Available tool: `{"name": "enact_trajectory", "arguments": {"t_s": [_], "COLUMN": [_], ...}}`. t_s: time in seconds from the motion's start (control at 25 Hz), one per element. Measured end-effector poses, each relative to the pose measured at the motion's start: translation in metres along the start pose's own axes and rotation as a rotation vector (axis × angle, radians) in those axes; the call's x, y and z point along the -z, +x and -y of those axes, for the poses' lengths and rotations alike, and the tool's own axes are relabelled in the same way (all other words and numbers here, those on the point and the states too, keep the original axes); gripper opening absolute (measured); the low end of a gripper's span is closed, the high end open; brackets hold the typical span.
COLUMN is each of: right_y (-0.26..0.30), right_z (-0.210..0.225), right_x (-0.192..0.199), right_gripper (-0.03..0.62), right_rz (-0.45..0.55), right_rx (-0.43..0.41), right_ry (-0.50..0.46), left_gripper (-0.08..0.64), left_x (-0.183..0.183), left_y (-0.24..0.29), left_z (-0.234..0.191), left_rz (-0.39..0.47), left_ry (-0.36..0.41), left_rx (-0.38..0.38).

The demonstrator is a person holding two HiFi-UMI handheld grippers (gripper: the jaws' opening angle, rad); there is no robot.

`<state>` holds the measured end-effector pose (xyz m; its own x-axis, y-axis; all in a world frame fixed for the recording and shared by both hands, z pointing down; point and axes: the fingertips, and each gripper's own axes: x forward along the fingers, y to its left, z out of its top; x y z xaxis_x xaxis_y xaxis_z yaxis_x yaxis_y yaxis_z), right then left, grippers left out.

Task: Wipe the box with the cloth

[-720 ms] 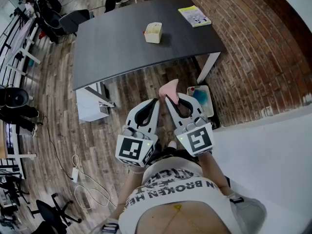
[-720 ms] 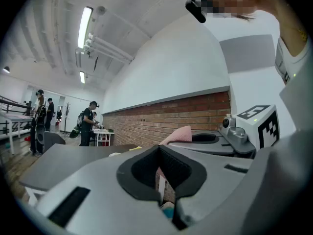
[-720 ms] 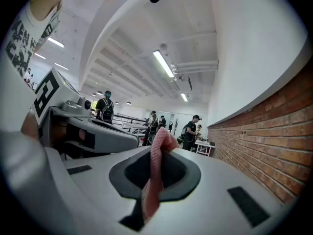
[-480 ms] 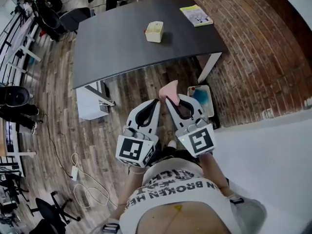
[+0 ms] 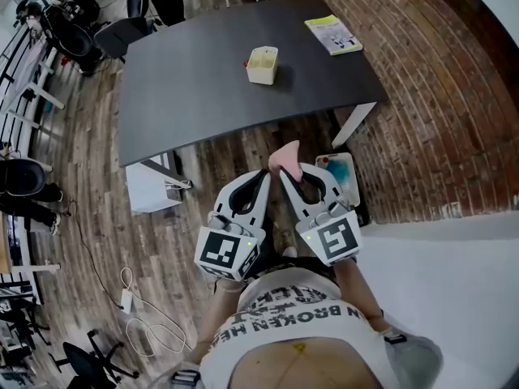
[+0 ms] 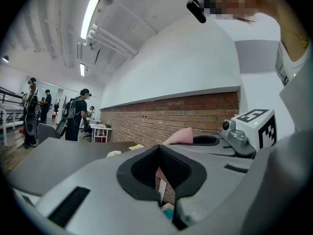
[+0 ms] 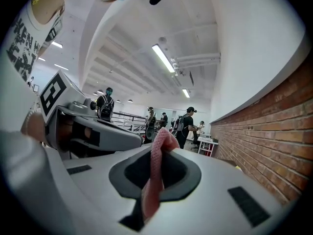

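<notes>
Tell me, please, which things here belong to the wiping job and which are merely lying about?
For the job:
- cloth, pinched in the right tongs
- box on the table

Lying about:
- booklet at the table's far corner
- tray on the floor
- chair beyond the table

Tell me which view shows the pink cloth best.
The right gripper view: the pink cloth sits centre frame, pinched between the shut jaws of the right gripper. The head view shows just a small pink tip past those jaws. The left gripper view catches only a pink edge off to the side.
</notes>
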<state>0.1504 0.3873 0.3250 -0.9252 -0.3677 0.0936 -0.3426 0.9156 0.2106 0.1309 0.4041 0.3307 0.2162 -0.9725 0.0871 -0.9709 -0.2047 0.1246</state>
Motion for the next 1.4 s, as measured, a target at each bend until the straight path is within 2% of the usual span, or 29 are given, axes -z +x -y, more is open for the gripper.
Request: {"name": "enact_trajectory", "arguments": {"t_s": [0.32,0.64,1.04,1.4], "right_y": [0.102,0.183,0.237,0.273], "right_z": [0.055,0.07,0.09,0.176], "right_x": [0.001,0.005,0.007,0.028], "right_gripper": [0.017,0.017,0.017,0.017], "right_rz": [-0.01,-0.006,-0.029,-0.035], "right_rx": [0.059,0.058,0.025,0.002], "right_ry": [-0.002,0.019,0.002,0.04], "left_gripper": [0.008,0.008,0.008,0.008], "left_x": [-0.019,-0.027,-0.036,-0.037], "left_y": [0.072,0.101,0.126,0.223], "left_z": [-0.089,-0.161,-0.211,-0.231], "left_rz": [-0.017,-0.027,-0.018,-0.047], "left_ry": [0.029,0.025,0.005,-0.006], "left_rx": [0.091,0.112,0.084,0.077]}}
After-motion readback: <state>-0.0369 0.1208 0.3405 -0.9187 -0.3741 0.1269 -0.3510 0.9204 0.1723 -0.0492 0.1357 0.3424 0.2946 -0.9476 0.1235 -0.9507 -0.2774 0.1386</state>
